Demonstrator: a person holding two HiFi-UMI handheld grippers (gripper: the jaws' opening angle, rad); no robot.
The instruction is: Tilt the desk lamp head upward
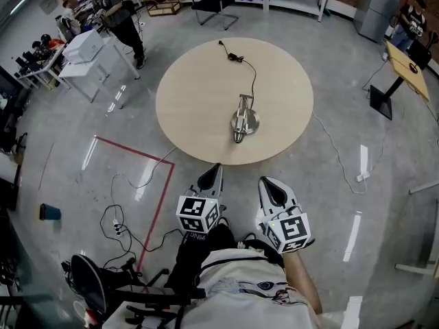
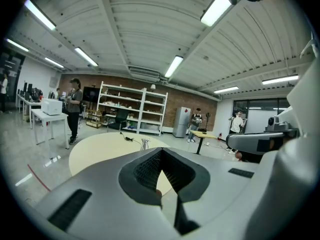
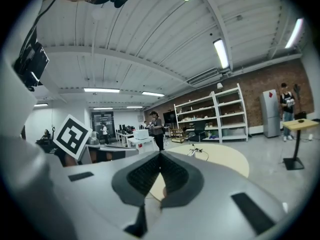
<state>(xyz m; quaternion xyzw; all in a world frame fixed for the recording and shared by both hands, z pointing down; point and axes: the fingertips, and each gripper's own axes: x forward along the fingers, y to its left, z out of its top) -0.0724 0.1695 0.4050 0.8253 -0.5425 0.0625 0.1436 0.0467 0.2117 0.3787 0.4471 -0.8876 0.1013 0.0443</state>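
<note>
Desk lamp [image 1: 243, 120] is what I face, and it stands on the round pale surface [image 1: 199, 94], a little right of the middle and towards my side. That surface is the largest thing ahead of me, on a glossy grey floor [image 1: 343, 204]. My 2 tools come next, both held over the floor short of the near rim and well apart from the lamp. The left tool [image 1: 216, 168] is clenched with its pads meeting at the tip and nothing between them. The right tool [image 1: 267, 184] is clenched and empty too. The silver lamp is folded low, its head pointing at me past the round base. Its thin black cord [image 1: 252, 70] trails across to the far side.
</note>
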